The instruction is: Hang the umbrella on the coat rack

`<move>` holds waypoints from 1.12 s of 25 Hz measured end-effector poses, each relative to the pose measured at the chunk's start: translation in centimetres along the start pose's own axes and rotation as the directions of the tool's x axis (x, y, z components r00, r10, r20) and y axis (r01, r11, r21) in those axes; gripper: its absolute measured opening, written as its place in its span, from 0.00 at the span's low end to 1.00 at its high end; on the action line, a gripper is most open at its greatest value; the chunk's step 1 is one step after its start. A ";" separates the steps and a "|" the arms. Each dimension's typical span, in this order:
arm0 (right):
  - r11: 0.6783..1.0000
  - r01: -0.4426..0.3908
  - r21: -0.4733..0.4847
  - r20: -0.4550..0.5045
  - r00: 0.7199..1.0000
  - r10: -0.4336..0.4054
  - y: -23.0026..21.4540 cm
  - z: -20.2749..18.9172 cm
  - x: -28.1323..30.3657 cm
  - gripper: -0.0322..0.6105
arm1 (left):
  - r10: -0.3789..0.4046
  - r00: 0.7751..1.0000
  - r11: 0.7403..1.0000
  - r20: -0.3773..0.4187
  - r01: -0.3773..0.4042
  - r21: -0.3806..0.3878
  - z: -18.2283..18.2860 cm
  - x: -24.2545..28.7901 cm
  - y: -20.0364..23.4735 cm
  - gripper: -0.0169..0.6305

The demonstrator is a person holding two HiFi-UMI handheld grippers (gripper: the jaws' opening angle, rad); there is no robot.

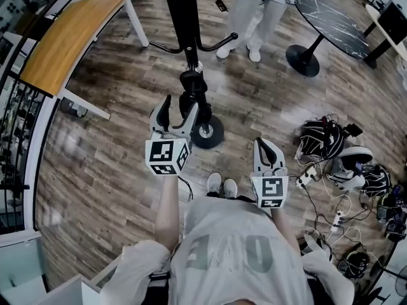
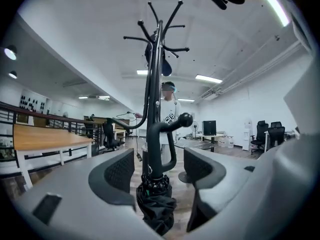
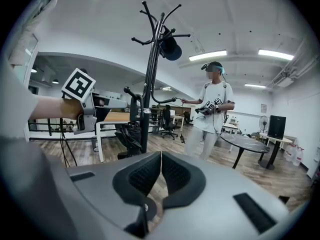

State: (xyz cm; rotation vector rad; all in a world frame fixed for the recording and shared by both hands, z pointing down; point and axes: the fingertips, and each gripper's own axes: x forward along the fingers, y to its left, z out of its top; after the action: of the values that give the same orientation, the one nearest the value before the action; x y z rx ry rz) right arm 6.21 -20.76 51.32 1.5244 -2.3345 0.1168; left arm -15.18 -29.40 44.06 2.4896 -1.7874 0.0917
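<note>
Umbrella [image 2: 156, 204] stands between my left hand-held gripper's [image 2: 159, 170] wide-apart jaws, unpressed, against the coat rack [image 2: 156, 74]; right hand-held gripper [image 3: 161, 165] closed, empty.

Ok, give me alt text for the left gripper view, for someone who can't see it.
A folded black umbrella with a curved handle stands upright between the wide-open jaws of the left gripper, neither pad touching it. Just behind rises a black coat rack, and a person in a white shirt stands farther back.
</note>
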 end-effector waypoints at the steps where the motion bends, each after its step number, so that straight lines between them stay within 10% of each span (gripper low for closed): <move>1: 1.000 -0.003 0.000 0.004 1.000 0.003 0.0 0.1 0.1 0.10 | 0.000 1.000 1.000 0.013 0.000 0.018 0.8 -0.4 -0.2 0.52; 10: 1.000 -0.021 0.009 0.062 0.998 0.021 0.4 1.9 0.6 0.10 | 0.034 0.975 0.985 0.222 -0.070 0.159 5.6 -5.2 -3.0 0.11; 28: 0.996 -0.081 -0.028 0.118 0.990 0.084 2.3 3.9 0.9 0.10 | 0.155 0.984 0.984 0.091 -0.162 0.072 -0.4 -9.1 -2.7 0.07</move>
State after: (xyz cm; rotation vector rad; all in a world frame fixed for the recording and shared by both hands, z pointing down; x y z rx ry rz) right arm 2.85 -21.54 48.20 1.4613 -2.4832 0.0194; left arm -15.48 -19.92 43.57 2.4335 -2.0539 0.0675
